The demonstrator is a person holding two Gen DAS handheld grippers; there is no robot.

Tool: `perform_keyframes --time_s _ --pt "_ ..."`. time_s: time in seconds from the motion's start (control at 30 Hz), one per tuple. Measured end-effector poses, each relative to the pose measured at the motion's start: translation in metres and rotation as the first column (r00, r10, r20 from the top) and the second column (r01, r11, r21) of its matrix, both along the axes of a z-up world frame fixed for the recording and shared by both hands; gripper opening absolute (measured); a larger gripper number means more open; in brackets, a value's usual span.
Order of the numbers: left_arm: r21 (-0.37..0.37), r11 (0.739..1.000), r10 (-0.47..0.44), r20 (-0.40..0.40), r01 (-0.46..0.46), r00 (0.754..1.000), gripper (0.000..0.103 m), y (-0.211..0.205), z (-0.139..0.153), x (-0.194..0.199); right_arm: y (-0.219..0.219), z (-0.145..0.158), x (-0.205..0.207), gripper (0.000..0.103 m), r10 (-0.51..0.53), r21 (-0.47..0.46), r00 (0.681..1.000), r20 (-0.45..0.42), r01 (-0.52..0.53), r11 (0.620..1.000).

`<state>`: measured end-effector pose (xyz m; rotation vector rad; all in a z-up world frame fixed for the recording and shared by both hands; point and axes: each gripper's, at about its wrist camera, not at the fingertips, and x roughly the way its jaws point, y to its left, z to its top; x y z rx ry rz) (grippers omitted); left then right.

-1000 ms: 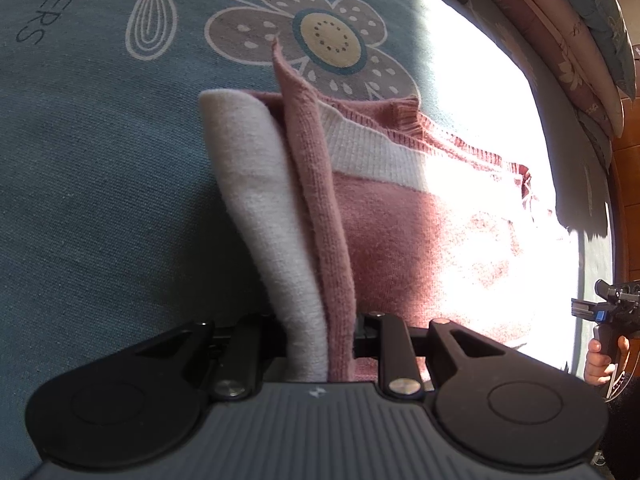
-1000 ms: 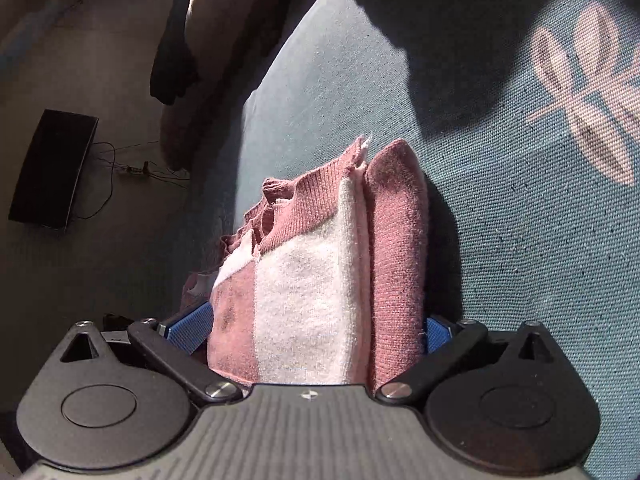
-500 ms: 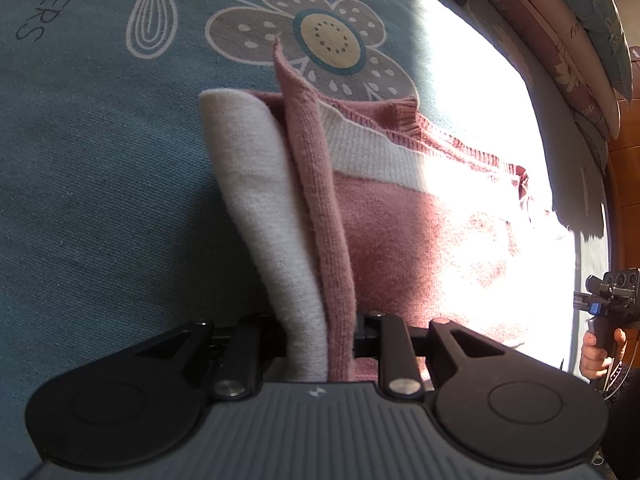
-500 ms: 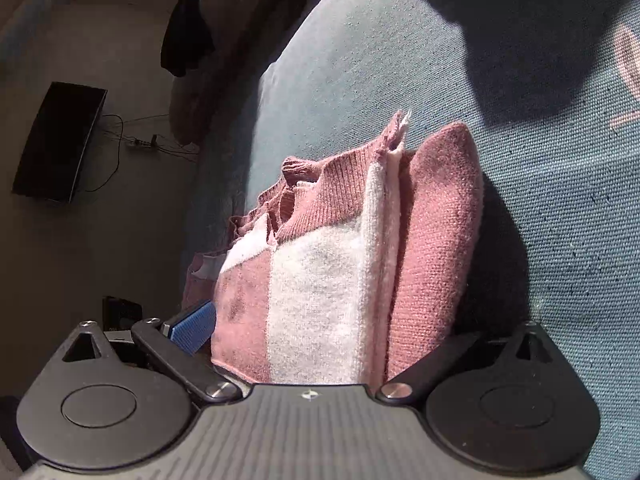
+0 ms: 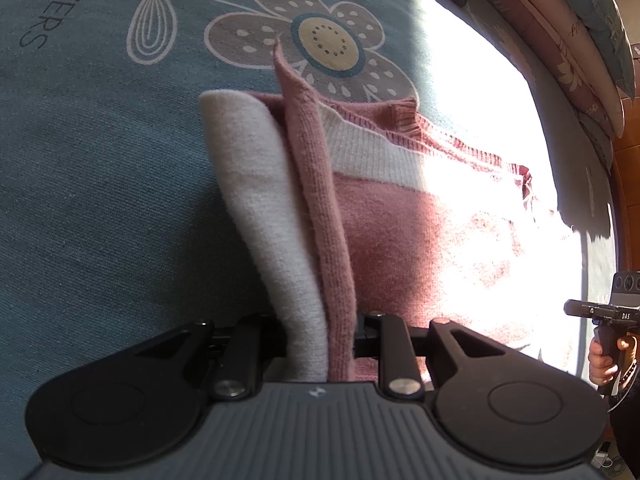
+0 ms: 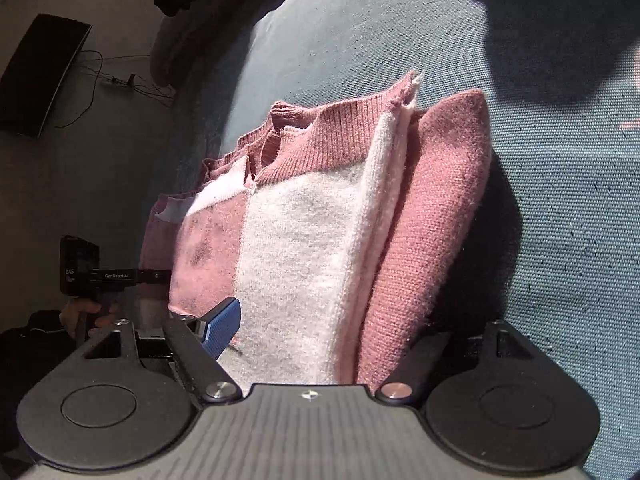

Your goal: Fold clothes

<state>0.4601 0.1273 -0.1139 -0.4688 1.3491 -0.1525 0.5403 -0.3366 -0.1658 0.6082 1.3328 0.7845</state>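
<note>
Both grippers (image 5: 320, 344) (image 6: 340, 344) pinch sweater (image 6: 312, 240), apparently.

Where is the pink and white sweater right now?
The sweater lies folded on the teal flower-print bedspread, its edges between both grippers' jaws: left gripper, right gripper.

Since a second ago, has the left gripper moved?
No. The left gripper stays clamped on the sweater fold, in the same place under the flower print.

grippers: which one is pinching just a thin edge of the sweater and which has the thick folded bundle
The left gripper pinches a thin cream-and-pink edge of the sweater. The right gripper, whose jaws have just been closing, straddles the thick folded bundle.
</note>
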Motion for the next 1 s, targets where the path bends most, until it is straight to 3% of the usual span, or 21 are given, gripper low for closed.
perform_keyframes --time_s 0.03,0.07,0.1,0.2,0.47,0.67,1.0 --pt "0.005 1.0 -0.004 0.0 0.004 1.0 0.023 -0.001 0.0 0.0 -0.005 -0.004 0.0 0.058 -0.01 -0.02 1.0 -0.014 0.01 1.0" --pt "0.008 1.0 -0.007 0.0 0.007 1.0 0.023 -0.002 0.0 -0.001 -0.011 -0.007 0.001 0.034 -0.021 -0.04 0.999 -0.028 0.02 0.999" --pt "0.009 1.0 -0.008 0.0 0.008 1.0 0.024 -0.003 0.0 -0.002 -0.015 -0.011 0.002 0.02 -0.034 -0.055 0.998 -0.045 0.032 0.998" --pt "0.015 1.0 -0.018 0.0 0.018 1.0 0.024 -0.005 -0.001 -0.003 -0.014 -0.016 0.007 0.02 -0.075 -0.051 0.99 -0.119 0.069 0.996" --pt "-0.007 0.998 -0.062 -0.03 0.062 0.998 0.024 -0.004 -0.005 -0.001 0.013 0.001 0.006 0.021 -0.048 -0.218 0.995 -0.086 0.028 0.976" --pt "-0.031 0.998 -0.053 -0.033 0.052 0.998 0.024 -0.003 -0.009 -0.006 0.039 0.015 -0.002 0.022 -0.012 -0.345 1.0 -0.019 0.005 0.939" --pt "-0.047 0.998 -0.048 -0.005 0.048 0.999 0.024 -0.011 -0.018 -0.021 0.052 0.026 -0.007 0.023 -0.022 -0.472 1.0 -0.002 0.018 0.881"
